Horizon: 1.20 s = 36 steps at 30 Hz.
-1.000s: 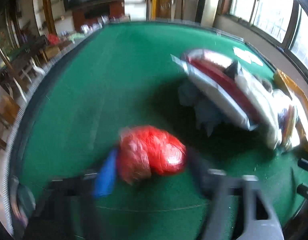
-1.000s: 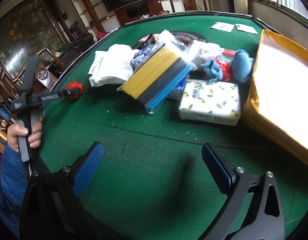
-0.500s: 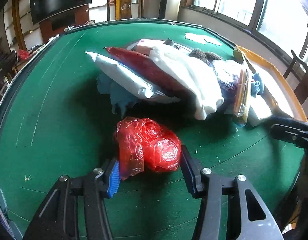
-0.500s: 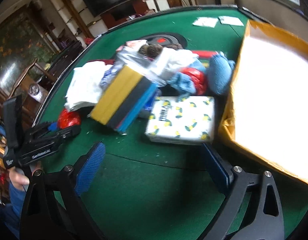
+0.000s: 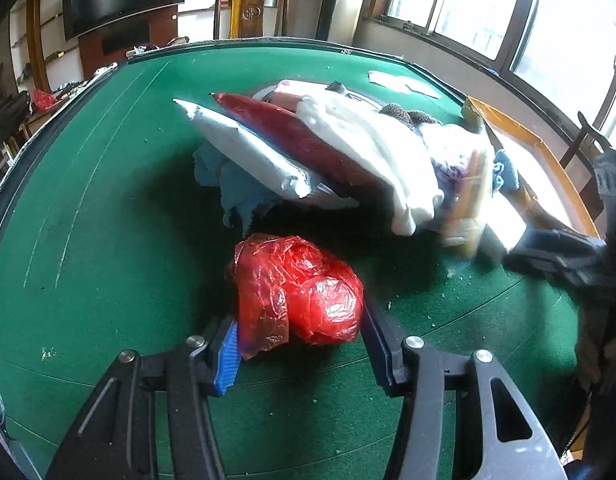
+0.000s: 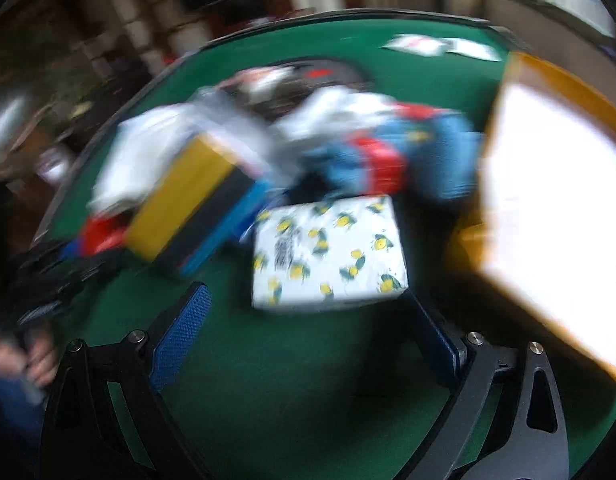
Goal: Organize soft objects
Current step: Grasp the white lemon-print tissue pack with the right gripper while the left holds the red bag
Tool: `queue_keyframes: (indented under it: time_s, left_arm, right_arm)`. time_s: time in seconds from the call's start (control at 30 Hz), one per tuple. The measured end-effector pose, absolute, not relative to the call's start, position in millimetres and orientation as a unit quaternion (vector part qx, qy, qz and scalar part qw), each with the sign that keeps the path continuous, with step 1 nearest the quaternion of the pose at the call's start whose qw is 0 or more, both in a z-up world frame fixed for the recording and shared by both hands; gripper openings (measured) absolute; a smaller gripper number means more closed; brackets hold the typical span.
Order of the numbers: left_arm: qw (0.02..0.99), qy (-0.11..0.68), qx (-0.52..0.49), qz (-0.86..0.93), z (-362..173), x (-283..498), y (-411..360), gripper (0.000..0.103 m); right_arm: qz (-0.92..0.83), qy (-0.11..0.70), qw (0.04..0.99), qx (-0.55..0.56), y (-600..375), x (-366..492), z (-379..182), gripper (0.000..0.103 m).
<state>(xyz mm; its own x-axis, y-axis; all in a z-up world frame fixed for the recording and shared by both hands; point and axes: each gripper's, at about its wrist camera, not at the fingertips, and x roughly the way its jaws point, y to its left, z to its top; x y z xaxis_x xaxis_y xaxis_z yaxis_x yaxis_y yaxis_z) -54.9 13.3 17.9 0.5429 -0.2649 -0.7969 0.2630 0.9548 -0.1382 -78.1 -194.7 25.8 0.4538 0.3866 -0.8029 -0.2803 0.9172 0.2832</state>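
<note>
A crumpled red plastic bag [image 5: 299, 292] sits between the pads of my left gripper [image 5: 297, 320], which is shut on it just over the green table [image 5: 107, 208]. In the blurred right wrist view, my right gripper [image 6: 305, 305] stands open. A white tissue pack with a lemon print [image 6: 328, 252] lies on the felt just ahead of its fingertips, and neither pad touches it. The left gripper with the red bag [image 6: 103, 232] shows at that view's left edge.
A heap of soft things lies mid-table: white cloth [image 5: 372, 148], red and white packets [image 5: 267, 152], blue cloth [image 5: 235, 188], a yellow-black-blue sponge pack [image 6: 195, 204]. An open cardboard box [image 6: 548, 208] stands on the right. Papers lie at the far edge.
My right gripper has closed in on the lemon-print pack, which now lies right at its fingertips. The left gripper, still holding the red bag, has swung toward the heap.
</note>
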Motion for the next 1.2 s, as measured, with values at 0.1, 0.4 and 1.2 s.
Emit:
queue_keyframes:
  time_s: [0.1,0.4,1.2]
  left_arm:
    - [0.879,0.453,-0.002,-0.150,18.1,-54.9,13.6,0.054]
    - [0.878,0.453,-0.009,-0.155,18.0,-53.9,15.7,0.054]
    - [0.877,0.454,-0.013,-0.158,18.3,-52.6,15.7,0.054]
  right_arm:
    - [0.253,0.465,0.847,0.039,-188.6,-91.8,42.4,0.097]
    - [0.168,0.412,0.895,-0.026,-212.1,-85.7,73.4,0.097]
    - [0.234,0.459,0.857,-0.017,-178.9,-96.3,66.9,0.097]
